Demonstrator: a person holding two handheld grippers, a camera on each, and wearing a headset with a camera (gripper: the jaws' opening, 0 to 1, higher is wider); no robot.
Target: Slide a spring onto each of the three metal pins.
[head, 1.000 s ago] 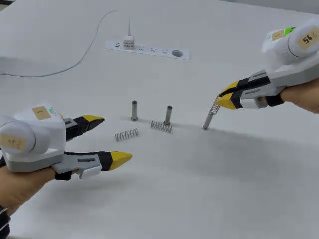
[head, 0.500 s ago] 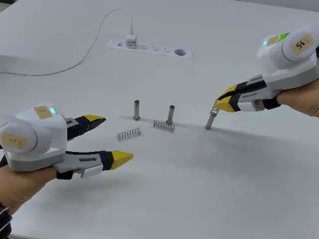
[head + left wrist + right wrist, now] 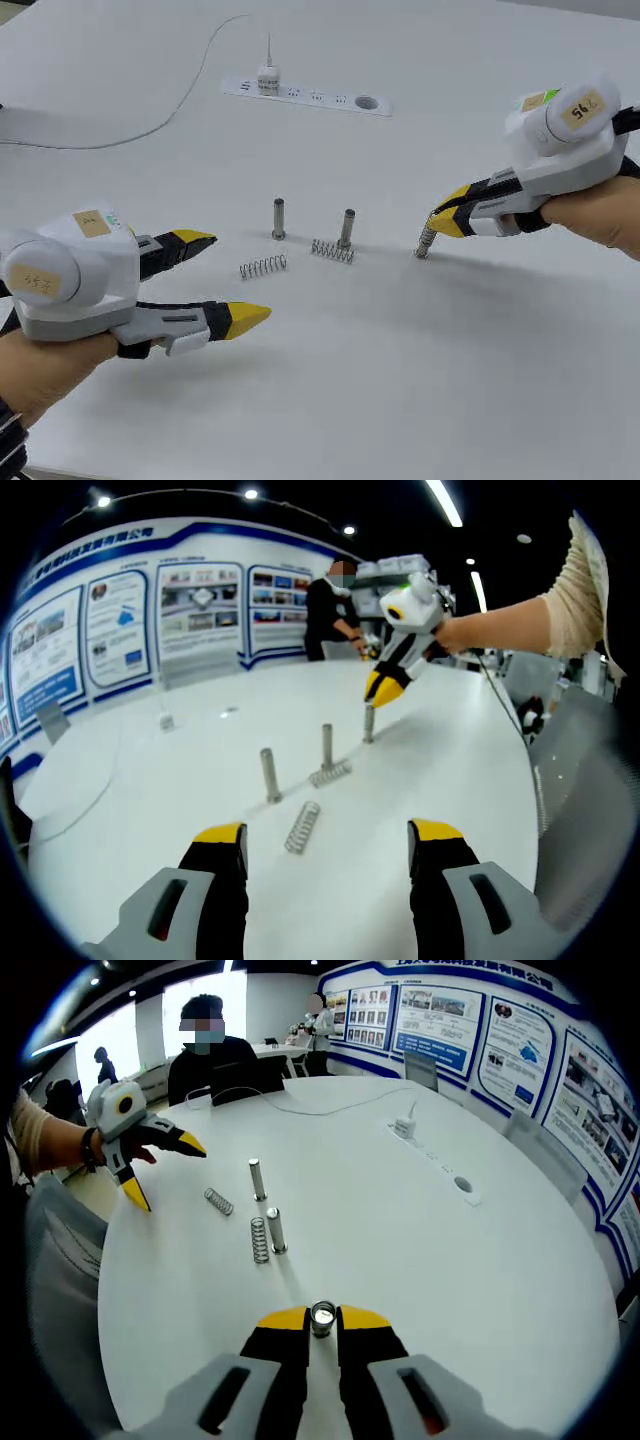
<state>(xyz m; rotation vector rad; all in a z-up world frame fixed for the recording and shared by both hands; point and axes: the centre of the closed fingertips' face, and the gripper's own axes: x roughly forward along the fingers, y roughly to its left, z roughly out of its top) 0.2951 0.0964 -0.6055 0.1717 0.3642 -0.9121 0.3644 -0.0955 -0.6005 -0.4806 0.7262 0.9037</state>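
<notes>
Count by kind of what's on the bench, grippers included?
Pins: 3
Springs: 3, one already on the right pin
Hand-held grippers: 2
Power strip: 1
Total: 9

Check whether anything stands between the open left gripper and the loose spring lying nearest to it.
Nothing visible does. The left gripper, its jaws open, points at the near spring across bare table. The nearest pin and the other loose spring lie beyond it, not in between.
</notes>
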